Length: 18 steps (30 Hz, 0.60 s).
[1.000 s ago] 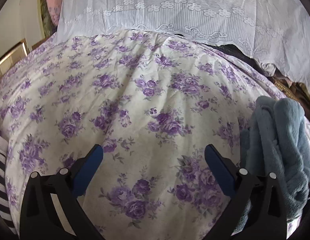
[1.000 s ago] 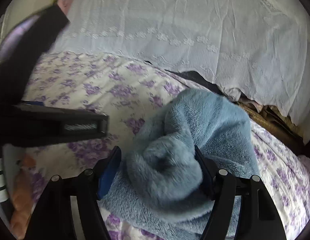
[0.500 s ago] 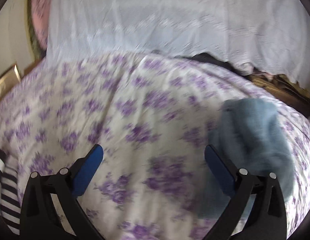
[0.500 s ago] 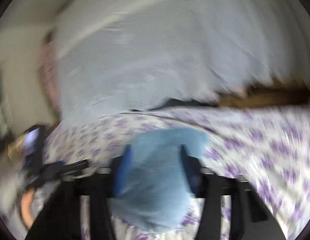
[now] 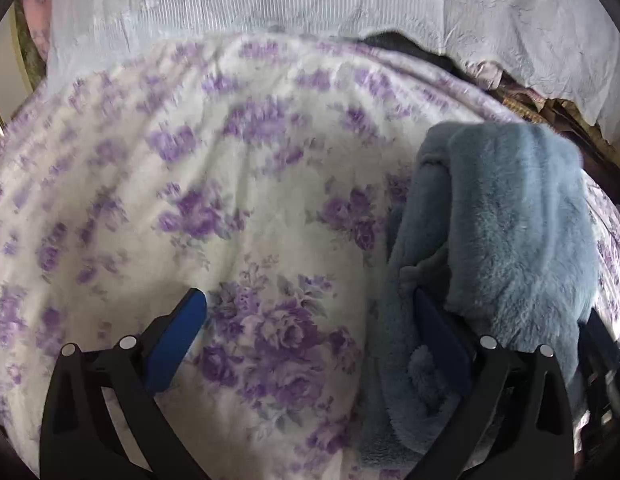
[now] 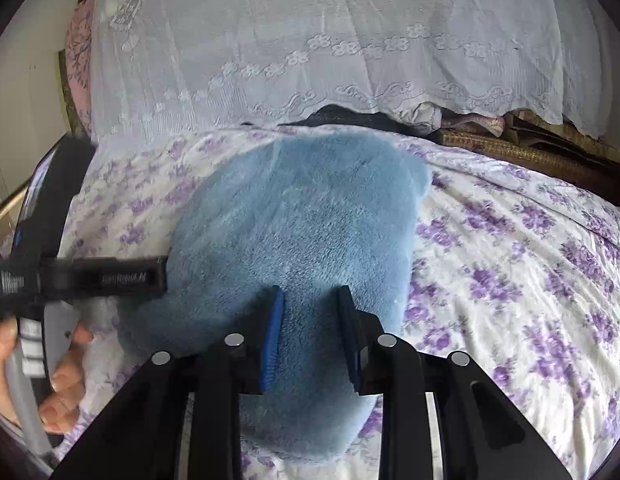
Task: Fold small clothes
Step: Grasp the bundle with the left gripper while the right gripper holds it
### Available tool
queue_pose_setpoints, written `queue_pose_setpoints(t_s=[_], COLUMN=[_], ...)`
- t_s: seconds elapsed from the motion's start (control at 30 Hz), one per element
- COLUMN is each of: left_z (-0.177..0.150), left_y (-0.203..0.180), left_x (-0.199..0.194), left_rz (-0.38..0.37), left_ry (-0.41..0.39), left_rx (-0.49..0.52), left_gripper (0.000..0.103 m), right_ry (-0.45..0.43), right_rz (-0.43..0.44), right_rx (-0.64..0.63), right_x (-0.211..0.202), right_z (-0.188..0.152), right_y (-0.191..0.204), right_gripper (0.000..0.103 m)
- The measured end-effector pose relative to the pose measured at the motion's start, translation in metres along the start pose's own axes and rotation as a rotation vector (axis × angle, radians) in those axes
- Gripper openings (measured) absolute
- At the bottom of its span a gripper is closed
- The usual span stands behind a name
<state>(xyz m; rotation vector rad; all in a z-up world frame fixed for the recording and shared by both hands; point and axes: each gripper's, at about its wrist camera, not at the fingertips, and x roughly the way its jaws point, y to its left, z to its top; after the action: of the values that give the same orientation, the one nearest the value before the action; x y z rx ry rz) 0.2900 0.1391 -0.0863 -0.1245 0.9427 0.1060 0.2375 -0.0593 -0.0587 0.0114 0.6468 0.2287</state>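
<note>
A fluffy light-blue fleece garment [image 6: 310, 216] lies bunched on the floral bedspread [image 6: 530, 264]. My right gripper [image 6: 310, 293] has a thick fold of it pinched between its blue pads, and the jaws are still closing. In the left wrist view the same garment [image 5: 510, 220] hangs in a heap at the right. My left gripper [image 5: 310, 300] stands wide open over the bedspread with nothing between its fingers; its right finger [image 5: 438, 332] rests against the garment's edge. The left gripper's body [image 6: 82, 276] and the hand [image 6: 66, 368] holding it show at the left of the right wrist view.
A white lace cloth [image 6: 310, 40] hangs across the back of the bed. Beneath its hem sit a dark item [image 6: 350, 118] and a woven brown mat [image 6: 530, 152]. A pink pillow [image 6: 80, 52] leans at the far left. The floral bedspread [image 5: 190, 200] spreads wide to the left.
The right jaws have narrowed onto the blue garment and the gripper has rolled level. The left gripper has slid toward the garment; the striped cloth at lower left has left its view.
</note>
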Motion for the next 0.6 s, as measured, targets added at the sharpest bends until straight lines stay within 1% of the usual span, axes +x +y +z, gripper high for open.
queue_pose_setpoints(t_s=[0.03,0.1,0.17,0.23,0.27,0.33,0.37,0.4,0.43,0.47,0.53,0.57,0.6], left_z=[0.005,0.013,0.022,0.031,0.031,0.027,0.023,0.020,0.022,0.022,0.019,0.018,0.017], left_y=[-0.003,-0.007,-0.015,-0.027,-0.031,-0.033,-0.027,-0.020,-0.015,-0.015,-0.018,-0.016,-0.011], left_x=[-0.010,-0.024,-0.034,-0.028,-0.018,0.010,0.027,0.032,0.035,0.034,0.029,0.023,0.014], left_rz=[0.007,0.002,-0.005,0.054,0.086,0.099,0.063,0.025,-0.006,-0.006,0.009,-0.007,-0.047], left_ry=[-0.020,-0.063,-0.090,-0.086,-0.075,-0.026,-0.008,-0.002,0.016,0.016,-0.013,-0.020,-0.026], left_rx=[0.005,0.008,0.027,0.068,0.083,0.086,0.061,0.032,0.014,0.024,0.043,0.042,0.034], left_gripper=[0.099,0.099,0.098,0.099,0.099,0.099,0.099,0.099,0.099,0.099,0.099,0.099,0.099], right_ry=[-0.015,-0.044,-0.030,-0.012,0.013,0.100,0.132,0.135,0.090,0.083,0.089,0.074,0.044], right_rz=[0.017,0.021,0.011,0.022,0.033,0.047,0.049,0.050,0.068,0.073,0.068,0.068,0.072], right_rx=[0.024,0.033,0.034,0.077,0.104,0.134,0.132,0.130,0.137,0.140,0.129,0.132,0.141], right_x=[-0.007,-0.012,-0.001,0.016,0.029,0.064,0.079,0.089,0.088,0.086,0.082,0.077,0.067], right_z=[0.009,0.030,0.055,0.069,0.073,0.068,0.061,0.053,0.047,0.046,0.048,0.048,0.046], right_y=[-0.004,-0.009,-0.011,-0.018,-0.021,-0.027,-0.027,-0.029,-0.031,-0.031,-0.030,-0.031,-0.031], right_gripper=[0.028,0.030,0.030,0.030,0.030,0.030,0.030,0.030,0.030,0.030,0.030,0.030,0.035])
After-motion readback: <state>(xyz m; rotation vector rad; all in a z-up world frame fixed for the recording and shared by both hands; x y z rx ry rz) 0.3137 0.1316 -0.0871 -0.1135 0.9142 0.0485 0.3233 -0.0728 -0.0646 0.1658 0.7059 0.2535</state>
